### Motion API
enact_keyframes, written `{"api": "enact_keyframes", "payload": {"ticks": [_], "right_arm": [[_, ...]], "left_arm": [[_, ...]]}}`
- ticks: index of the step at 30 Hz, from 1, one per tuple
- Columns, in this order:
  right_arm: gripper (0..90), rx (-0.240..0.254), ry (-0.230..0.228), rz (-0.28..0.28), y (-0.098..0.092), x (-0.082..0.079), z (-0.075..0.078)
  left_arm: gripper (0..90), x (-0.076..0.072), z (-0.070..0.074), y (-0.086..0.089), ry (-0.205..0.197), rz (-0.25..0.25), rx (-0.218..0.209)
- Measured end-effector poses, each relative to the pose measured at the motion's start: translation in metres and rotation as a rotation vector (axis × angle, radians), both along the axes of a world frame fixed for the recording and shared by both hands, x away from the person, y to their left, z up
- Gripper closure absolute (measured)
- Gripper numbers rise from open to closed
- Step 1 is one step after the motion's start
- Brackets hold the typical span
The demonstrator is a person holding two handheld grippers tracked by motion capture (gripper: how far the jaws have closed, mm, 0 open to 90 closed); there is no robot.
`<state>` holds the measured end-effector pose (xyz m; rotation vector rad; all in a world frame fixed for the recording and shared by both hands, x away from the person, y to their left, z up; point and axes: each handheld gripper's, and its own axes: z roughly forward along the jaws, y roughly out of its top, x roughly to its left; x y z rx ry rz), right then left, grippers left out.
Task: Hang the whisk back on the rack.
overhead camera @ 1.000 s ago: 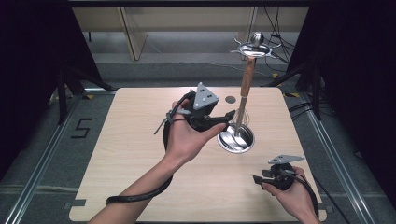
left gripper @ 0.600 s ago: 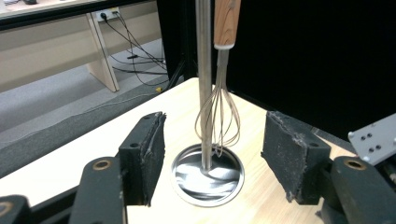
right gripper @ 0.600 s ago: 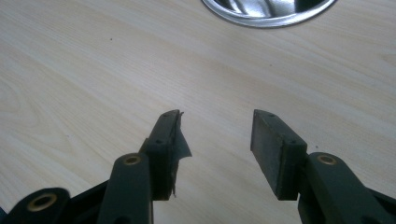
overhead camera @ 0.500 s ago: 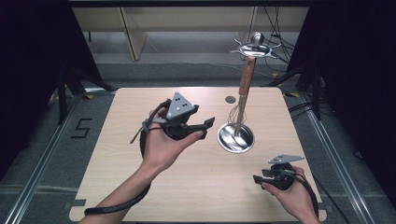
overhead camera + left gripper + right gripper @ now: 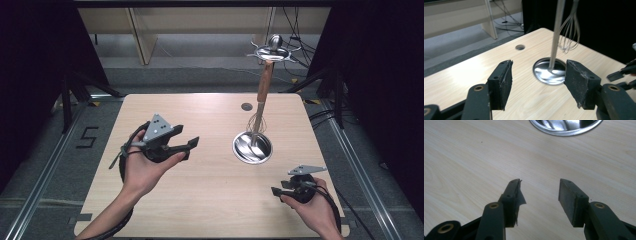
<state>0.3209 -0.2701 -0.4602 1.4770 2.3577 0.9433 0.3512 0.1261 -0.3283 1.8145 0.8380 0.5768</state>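
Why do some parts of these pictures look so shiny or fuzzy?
High view: the round steel base mirrors the room lights, while black curtains leave the sides dark. Left gripper view: the whisk and the near pads of the left hand-held gripper look soft. Right gripper view: glare streaks the base's rim.

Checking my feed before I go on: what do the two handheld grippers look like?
Both are black two-jaw tools with brass-coloured pivot pins and dark pads. The left gripper and right gripper each carry a grey three-cornered plate and trail a black cable. Forearms are bare, no sleeves.
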Motion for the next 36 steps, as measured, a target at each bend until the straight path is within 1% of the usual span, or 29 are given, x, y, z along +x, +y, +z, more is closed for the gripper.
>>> {"api": "enact_keyframes", "payload": {"ticks": [1,3,4,5,6,7,8,10,11,12,13,15,17,18,19,20,21,22,25,26,27,28,29,30,31,33,34,35,36], "right_arm": [[52.9,-0.019,0.015,0.005,-0.001,0.000,0.002],[52.8,0.002,-0.009,0.003,0.000,0.000,0.000],[52.7,-0.003,-0.046,0.012,-0.001,0.001,-0.003],[52.7,-0.011,-0.064,0.039,-0.003,0.003,-0.003],[52.7,0.008,-0.017,0.058,-0.004,0.003,0.000],[52.6,0.021,0.027,0.034,-0.002,0.000,0.002],[52.6,0.018,0.019,0.038,-0.002,0.001,0.001],[52.4,0.008,-0.011,0.054,-0.004,0.003,0.000],[52.4,0.007,-0.011,0.053,-0.004,0.003,0.000],[52.3,0.010,0.001,0.048,-0.003,0.002,0.001],[52.3,0.017,0.022,0.038,-0.002,0.001,0.001],[52.2,0.017,0.018,0.038,-0.002,0.002,0.001],[52.1,0.006,-0.014,0.052,-0.003,0.003,0.000],[52.1,0.007,-0.008,0.050,-0.003,0.003,0.001],[52.0,0.013,0.011,0.040,-0.002,0.001,0.002],[52.0,0.012,0.006,0.040,-0.003,0.002,0.002],[52.0,0.014,0.007,0.040,-0.003,0.002,0.002],[52.0,0.004,-0.031,0.062,-0.004,0.004,0.000],[51.9,0.005,-0.033,0.065,-0.005,0.004,0.000],[51.9,0.006,-0.032,0.065,-0.004,0.004,0.000],[51.9,0.007,-0.030,0.064,-0.004,0.004,0.000],[51.9,0.008,-0.017,0.056,-0.004,0.003,0.000],[51.9,0.016,0.023,0.033,-0.002,0.001,0.002],[51.9,0.010,0.006,0.042,-0.003,0.002,0.001],[51.8,0.012,0.010,0.042,-0.003,0.002,0.001],[51.7,0.012,0.008,0.043,-0.003,0.002,0.001],[51.7,0.001,-0.036,0.071,-0.005,0.005,-0.001],[51.6,0.012,-0.048,0.093,-0.006,0.006,-0.002],[51.4,0.008,-0.051,0.088,-0.006,0.006,-0.002]], "left_arm": [[38.3,0.000,-0.004,0.004,0.000,0.006,-0.011],[38.2,0.000,-0.010,0.014,0.004,0.020,0.004],[38.2,0.000,-0.014,0.019,0.005,0.026,0.005],[38.2,0.000,-0.018,0.023,0.005,0.033,0.006],[38.2,-0.001,-0.021,0.028,0.005,0.041,0.012],[38.2,-0.001,-0.027,0.033,0.010,0.051,0.009],[38.2,-0.002,-0.030,0.037,0.012,0.054,0.009],[38.2,-0.004,-0.040,0.045,0.035,0.071,0.012],[38.2,-0.004,-0.045,0.050,0.037,0.066,0.004],[38.2,-0.006,-0.049,0.054,0.053,0.084,0.004],[38.2,-0.006,-0.054,0.058,0.055,0.087,-0.006],[38.3,-0.009,-0.061,0.065,0.067,0.110,-0.008],[38.3,-0.012,-0.069,0.073,0.075,0.129,-0.010],[38.3,-0.012,-0.073,0.077,0.070,0.127,-0.021],[38.3,-0.014,-0.077,0.081,0.080,0.149,-0.016],[38.3,-0.015,-0.081,0.085,0.091,0.162,-0.021],[38.3,-0.015,-0.087,0.089,0.076,0.153,-0.019],[38.3,-0.017,-0.091,0.093,0.095,0.173,-0.015],[38.2,-0.019,-0.107,0.104,0.111,0.180,-0.004],[38.2,-0.021,-0.112,0.107,0.131,0.195,-0.003],[38.3,-0.021,-0.118,0.111,0.137,0.193,-0.005],[38.3,-0.020,-0.123,0.115,0.130,0.185,0.004],[38.4,-0.022,-0.129,0.117,0.152,0.214,-0.001],[38.5,-0.023,-0.132,0.119,0.155,0.210,0.015],[38.6,-0.023,-0.135,0.120,0.167,0.217,0.021],[38.6,-0.020,-0.139,0.123,0.155,0.181,0.040],[38.6,-0.021,-0.140,0.121,0.170,0.208,0.031],[38.6,-0.019,-0.140,0.120,0.166,0.195,0.039],[38.6,-0.018,-0.140,0.120,0.157,0.185,0.045]]}}
